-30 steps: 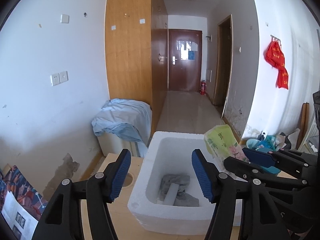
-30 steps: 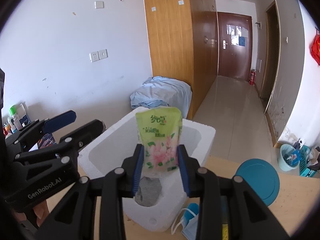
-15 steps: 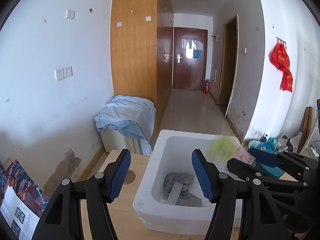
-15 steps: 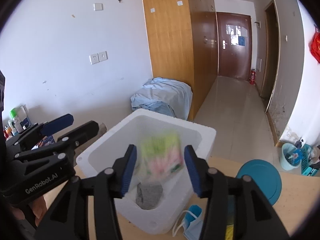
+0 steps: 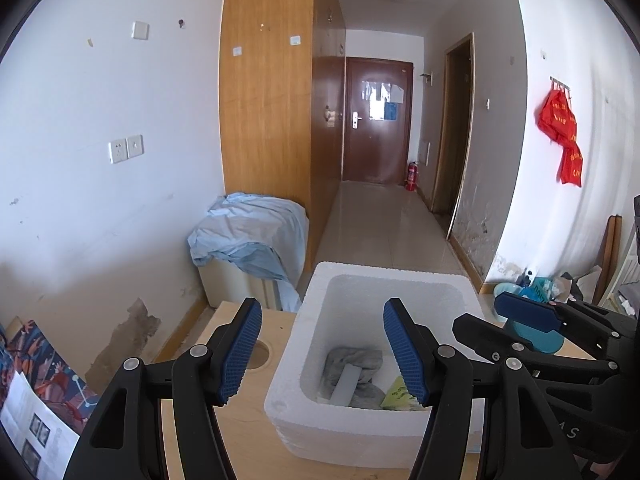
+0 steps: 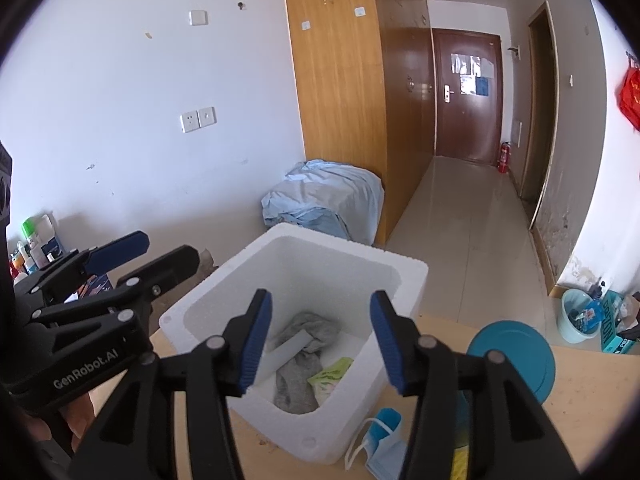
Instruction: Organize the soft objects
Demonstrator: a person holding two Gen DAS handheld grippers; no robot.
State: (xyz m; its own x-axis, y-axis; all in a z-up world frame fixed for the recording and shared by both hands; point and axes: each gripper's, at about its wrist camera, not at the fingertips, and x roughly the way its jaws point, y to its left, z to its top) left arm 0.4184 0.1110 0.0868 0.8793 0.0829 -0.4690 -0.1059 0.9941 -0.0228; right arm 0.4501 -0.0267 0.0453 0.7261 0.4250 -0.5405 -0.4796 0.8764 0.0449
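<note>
A white foam box stands on the wooden table. In it lie a crumpled grey cloth with a white strip across it and a green flowered pouch against the near right wall. My right gripper hovers open above the box, nothing between its blue pads. My left gripper is also open and empty, just in front of the box. From that side the grey cloth shows, and a corner of the pouch peeks out behind the right finger.
A blue face mask and a round teal lid lie on the table right of the box. The tabletop has a round hole left of the box. A sheet-covered unit and a teal bin stand on the floor beyond.
The right gripper opened and let go of the green pouch, which fell into the foam box beside the grey cloth. The left gripper stayed open and still.
</note>
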